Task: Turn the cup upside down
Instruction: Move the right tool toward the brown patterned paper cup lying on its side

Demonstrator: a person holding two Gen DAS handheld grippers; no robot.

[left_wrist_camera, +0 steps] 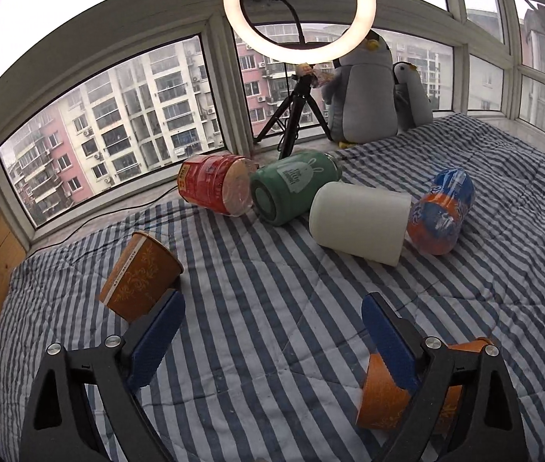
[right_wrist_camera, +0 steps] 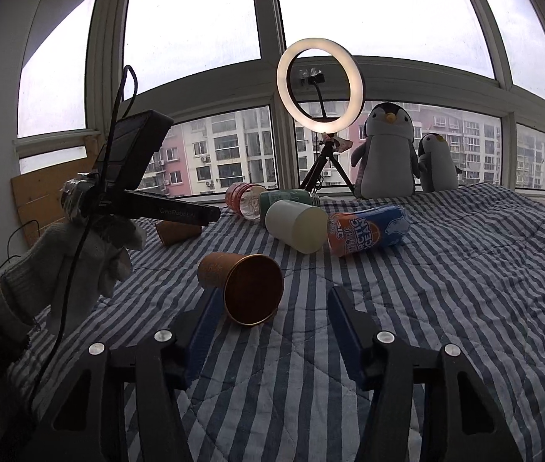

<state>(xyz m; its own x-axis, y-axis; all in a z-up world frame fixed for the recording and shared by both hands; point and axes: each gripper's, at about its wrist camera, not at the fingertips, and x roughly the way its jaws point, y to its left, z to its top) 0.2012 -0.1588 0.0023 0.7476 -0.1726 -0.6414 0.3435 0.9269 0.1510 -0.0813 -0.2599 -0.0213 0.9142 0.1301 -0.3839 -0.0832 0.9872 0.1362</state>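
Two orange paper cups with a printed floral pattern sit on the blue-and-white striped quilt [left_wrist_camera: 272, 288]: one [left_wrist_camera: 139, 281] stands tilted, seemingly mouth-down, touching the tip of the left gripper's [left_wrist_camera: 272, 331] left finger, while the other [right_wrist_camera: 245, 287] lies on its side with its open mouth facing the right gripper [right_wrist_camera: 270, 323]. Both grippers have their fingers spread apart and grip nothing, so the step in hand looks like the approach to the lying cup. Next, the right gripper likely needs to straddle that cup's wall, close, then rotate it rim-down onto the quilt.
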